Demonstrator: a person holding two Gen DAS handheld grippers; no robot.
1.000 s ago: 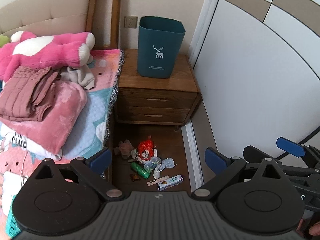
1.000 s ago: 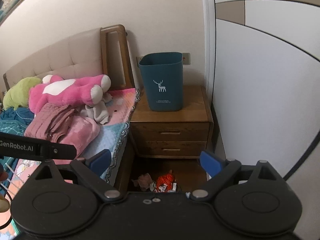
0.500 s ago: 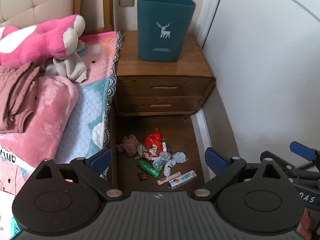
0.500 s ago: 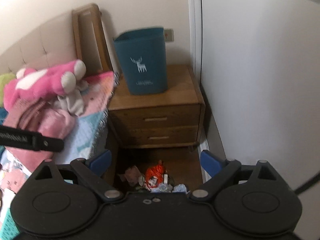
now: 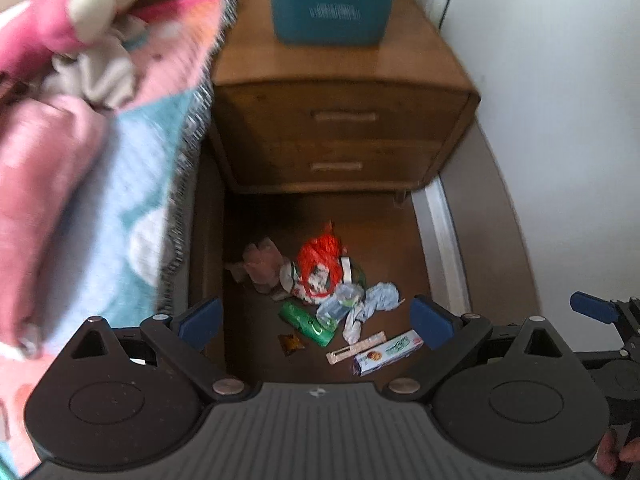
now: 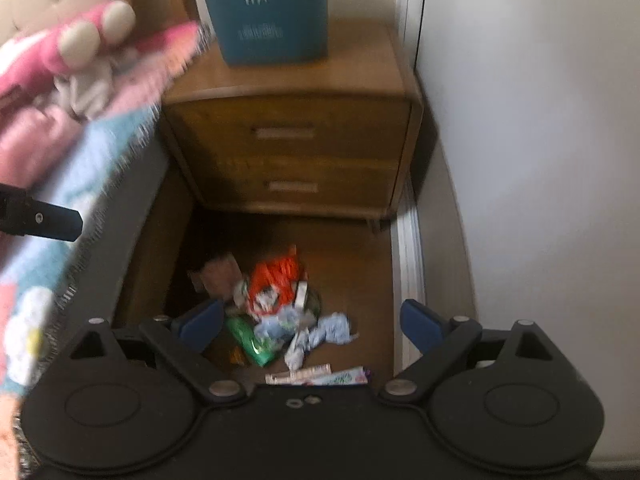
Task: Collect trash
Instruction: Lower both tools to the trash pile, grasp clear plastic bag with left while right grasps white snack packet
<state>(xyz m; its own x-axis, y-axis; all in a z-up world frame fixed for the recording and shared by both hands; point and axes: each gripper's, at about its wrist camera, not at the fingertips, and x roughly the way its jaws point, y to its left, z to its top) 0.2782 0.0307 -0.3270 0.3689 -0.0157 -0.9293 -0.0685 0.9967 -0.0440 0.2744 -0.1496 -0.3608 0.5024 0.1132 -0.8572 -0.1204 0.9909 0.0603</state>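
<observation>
A pile of trash lies on the dark wood floor in front of the nightstand: a red plastic bag (image 5: 320,258), a green packet (image 5: 306,322), crumpled pale blue tissue (image 5: 380,298), a small box (image 5: 388,352) and a brown wad (image 5: 262,262). The pile also shows in the right wrist view, with the red bag (image 6: 276,280) and the green packet (image 6: 252,340). A teal bin (image 5: 332,4) with a white deer stands on the nightstand; it also shows in the right wrist view (image 6: 268,12). My left gripper (image 5: 316,320) and right gripper (image 6: 312,320) are both open and empty, above the pile.
The wooden nightstand (image 5: 344,128) has two drawers. A bed with a pink and blue blanket (image 5: 100,184) and a pink plush toy (image 5: 80,8) borders the left. A white wardrobe door (image 5: 560,100) and its floor rail (image 5: 444,240) border the right.
Both grippers have moved forward and tipped down toward the floor. The trash pile is larger and nearer the centre in both views. The bin has slid to the top edge.
</observation>
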